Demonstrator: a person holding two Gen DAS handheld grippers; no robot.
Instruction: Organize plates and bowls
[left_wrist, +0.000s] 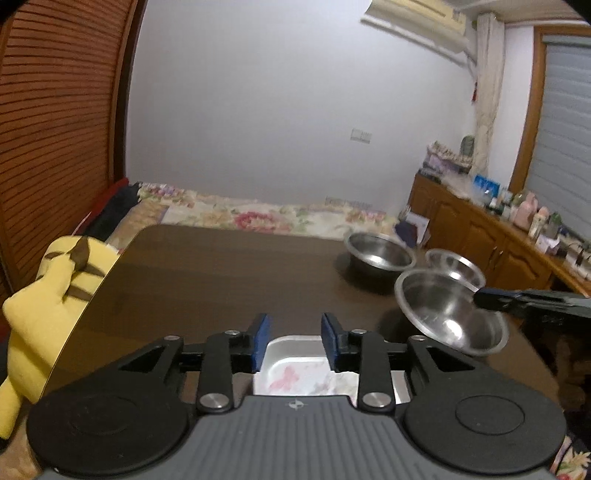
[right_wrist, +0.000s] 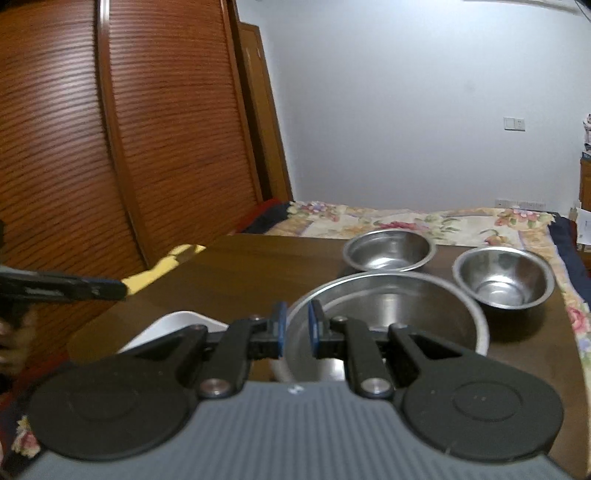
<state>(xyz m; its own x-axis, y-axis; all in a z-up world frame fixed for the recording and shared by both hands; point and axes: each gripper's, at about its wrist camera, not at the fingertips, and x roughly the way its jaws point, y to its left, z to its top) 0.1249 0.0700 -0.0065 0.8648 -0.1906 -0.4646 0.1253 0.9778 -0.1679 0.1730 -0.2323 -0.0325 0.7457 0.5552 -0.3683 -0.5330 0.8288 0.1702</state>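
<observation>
No legible writing appears; the right gripper (right_wrist: 295, 325), with blue pads, pinches the rim of a tilted round stainless-steel bowl (right_wrist: 388, 325) raised off the dark wooden table (left_wrist: 221, 280), while the left gripper (left_wrist: 294, 338) is spread above a white rounded-square floral plate (left_wrist: 299, 369).

The dark brown wooden table (left_wrist: 221, 273) lies bare left of the two resting round steel bowls (right_wrist: 388, 249), open to the yellow plush toy (left_wrist: 48, 306) at its left edge. Nearer, a tilted steel bowl (left_wrist: 443, 310) blocks passage.
</observation>
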